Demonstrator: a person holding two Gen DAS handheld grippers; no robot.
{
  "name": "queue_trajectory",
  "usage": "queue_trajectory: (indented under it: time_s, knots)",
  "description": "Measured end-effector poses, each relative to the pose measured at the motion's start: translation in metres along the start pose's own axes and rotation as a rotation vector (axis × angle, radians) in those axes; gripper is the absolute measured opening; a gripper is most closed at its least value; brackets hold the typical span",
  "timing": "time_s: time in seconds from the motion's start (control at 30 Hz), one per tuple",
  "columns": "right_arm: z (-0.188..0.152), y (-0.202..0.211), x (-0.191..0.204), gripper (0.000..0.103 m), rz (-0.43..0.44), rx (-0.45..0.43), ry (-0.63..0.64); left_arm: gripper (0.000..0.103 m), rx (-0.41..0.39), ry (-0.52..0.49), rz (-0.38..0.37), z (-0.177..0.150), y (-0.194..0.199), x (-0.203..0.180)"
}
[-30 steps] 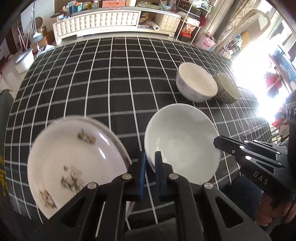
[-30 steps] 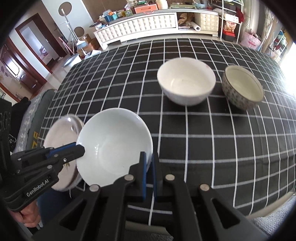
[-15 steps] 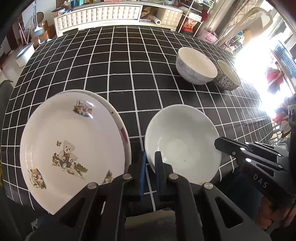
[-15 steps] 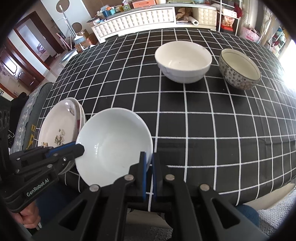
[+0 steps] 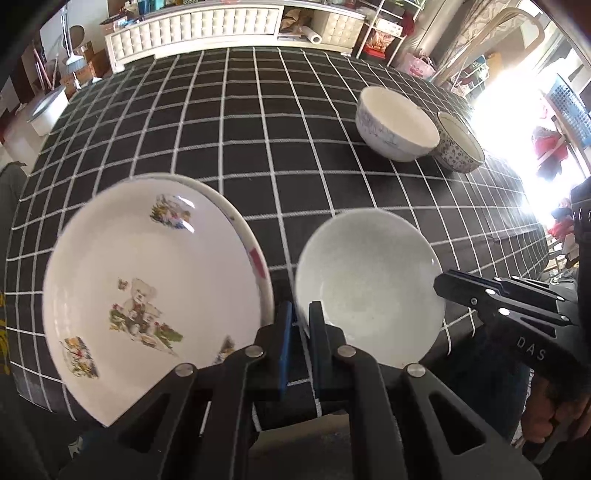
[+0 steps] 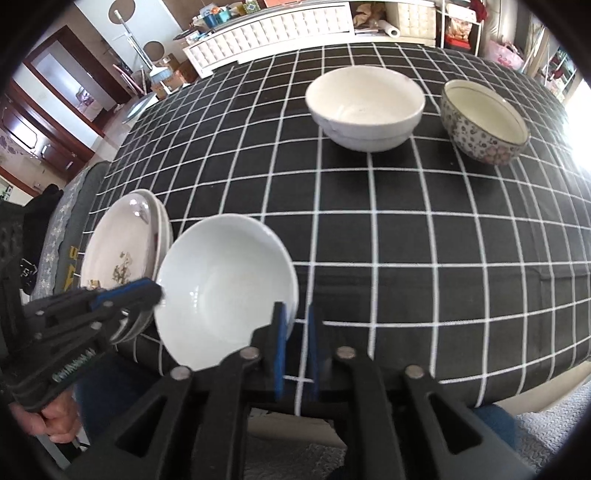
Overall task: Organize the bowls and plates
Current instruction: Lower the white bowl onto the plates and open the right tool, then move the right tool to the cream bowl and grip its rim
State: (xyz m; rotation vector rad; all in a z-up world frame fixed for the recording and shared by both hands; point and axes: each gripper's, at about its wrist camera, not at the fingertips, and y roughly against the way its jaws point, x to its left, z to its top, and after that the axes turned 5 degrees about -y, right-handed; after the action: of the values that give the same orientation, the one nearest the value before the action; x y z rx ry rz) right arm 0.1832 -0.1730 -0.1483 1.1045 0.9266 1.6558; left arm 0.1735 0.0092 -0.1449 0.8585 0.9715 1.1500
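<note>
A plain white bowl (image 5: 369, 284) hangs above the near table edge, held from both sides. My left gripper (image 5: 302, 325) is shut on its left rim. My right gripper (image 6: 295, 325) is shut on its right rim, where the bowl (image 6: 225, 291) fills the lower left of the right wrist view. Two stacked white plates with a teddy-bear print (image 5: 155, 280) sit on the table to the bowl's left, also seen in the right wrist view (image 6: 125, 258). A large white bowl (image 6: 364, 107) and a speckled patterned bowl (image 6: 484, 122) stand at the far right.
The table wears a black cloth with a white grid (image 6: 406, 240). A white sideboard (image 6: 273, 29) stands beyond the far edge. The near table edge runs just under both grippers. Bright window glare washes out the right side (image 5: 517, 92).
Both grippers, still holding the white bowl, have pulled back toward the near table edge and risen slightly. The teddy-bear plates now look larger and closer in the left wrist view.
</note>
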Motion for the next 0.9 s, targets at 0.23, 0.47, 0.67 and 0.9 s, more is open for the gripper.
queue_trajectory:
  time_s: [0.23, 0.47, 0.67, 0.9]
  knots:
    - [0.014, 0.019, -0.014, 0.043, -0.08, -0.061, 0.01, 0.008, -0.04, 0.021, 0.059, 0.017, 0.018, 0.011]
    - [0.05, 0.051, -0.038, 0.045, -0.079, -0.121, -0.025, 0.019, -0.067, 0.005, 0.03, 0.053, 0.033, -0.001]
    - [0.085, 0.065, -0.048, 0.045, -0.035, -0.129, -0.049, 0.021, -0.078, -0.033, 0.017, 0.099, 0.038, -0.023]
    - [0.127, 0.05, -0.057, 0.045, 0.008, -0.008, -0.069, 0.034, -0.019, -0.036, -0.05, 0.149, 0.025, -0.039]
